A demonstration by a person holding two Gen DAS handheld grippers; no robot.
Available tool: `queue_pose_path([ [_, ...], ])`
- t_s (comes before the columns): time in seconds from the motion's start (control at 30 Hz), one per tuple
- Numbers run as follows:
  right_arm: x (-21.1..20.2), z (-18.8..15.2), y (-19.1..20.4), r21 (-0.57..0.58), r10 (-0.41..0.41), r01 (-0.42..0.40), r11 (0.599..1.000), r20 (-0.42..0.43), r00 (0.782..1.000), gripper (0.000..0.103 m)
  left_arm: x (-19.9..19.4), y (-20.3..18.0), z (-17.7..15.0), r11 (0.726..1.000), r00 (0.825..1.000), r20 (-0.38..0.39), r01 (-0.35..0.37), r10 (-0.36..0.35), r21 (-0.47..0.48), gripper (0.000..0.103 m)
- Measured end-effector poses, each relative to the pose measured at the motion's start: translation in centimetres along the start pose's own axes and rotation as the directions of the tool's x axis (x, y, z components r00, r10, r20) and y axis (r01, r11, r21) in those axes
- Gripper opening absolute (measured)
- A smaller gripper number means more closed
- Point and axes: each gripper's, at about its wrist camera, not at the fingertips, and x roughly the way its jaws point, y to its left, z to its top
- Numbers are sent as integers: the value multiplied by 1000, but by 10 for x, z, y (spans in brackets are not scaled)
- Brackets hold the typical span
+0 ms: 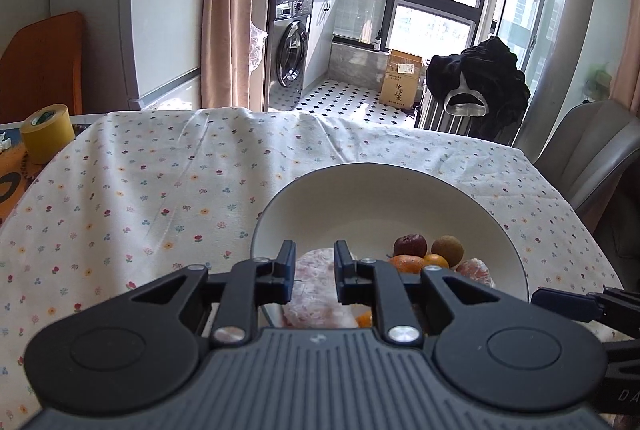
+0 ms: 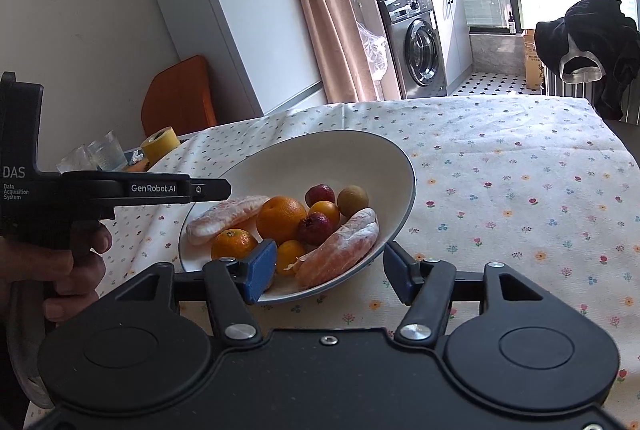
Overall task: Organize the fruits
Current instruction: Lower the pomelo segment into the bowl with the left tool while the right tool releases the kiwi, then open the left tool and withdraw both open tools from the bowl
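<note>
A white bowl [image 2: 408, 166] [image 1: 360, 198] stands on the floral tablecloth [image 2: 520, 190]. It holds a large orange [image 2: 281, 218], smaller mandarins [image 2: 234, 244], two dark red fruits [image 2: 320, 195], a round brown fruit [image 2: 352, 201] and a peeled pomelo segment [image 2: 344, 246]. My left gripper [image 1: 315, 256] [image 2: 224, 189] reaches over the bowl's left side. It is shut on a second pomelo segment [image 1: 316, 270] [image 2: 224, 216], which rests on the bowl's inner wall. My right gripper [image 2: 330, 274] is open, its blue pads either side of the near rim.
A yellow tape roll [image 1: 47, 132] [image 2: 160, 146] and glass cups [image 2: 106, 150] sit past the cloth's left edge. A grey chair [image 1: 592, 150] stands at the table's right side. A hand [image 2: 76, 262] holds the left gripper's handle. The cloth spreads out left and right of the bowl.
</note>
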Motion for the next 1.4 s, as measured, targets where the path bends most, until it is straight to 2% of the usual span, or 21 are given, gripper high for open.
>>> queue_pose_path([
  [0.27,-6,1,7,-7,9,-9,1000,9,1000,64,-16,9,-5,1000,1000,-7,-14,14,-15,22],
  [0.5,-16,3,15,-15,15,-14,1000,27,1000,71,-38,12,-10,999,1000,3,-29,29,-31,39],
  [0.57,-19,3,18,-18,14,-14,1000,33,999,75,-46,13,-11,999,999,9,-35,35,-36,45],
  [0.73,-29,2,26,-29,4,-2,1000,48,999,87,-64,16,-17,998,998,39,-42,43,-39,75],
  [0.87,-35,1,29,-26,-15,16,1000,56,998,97,-72,15,-23,999,998,49,-46,48,-27,83],
  [1.03,-43,-1,34,-26,-28,29,999,59,998,102,-83,17,-30,998,997,56,-48,51,-42,96],
  [1.4,-58,-7,39,-17,-20,21,1000,52,998,103,-100,20,-47,996,999,20,-45,47,-78,103],
])
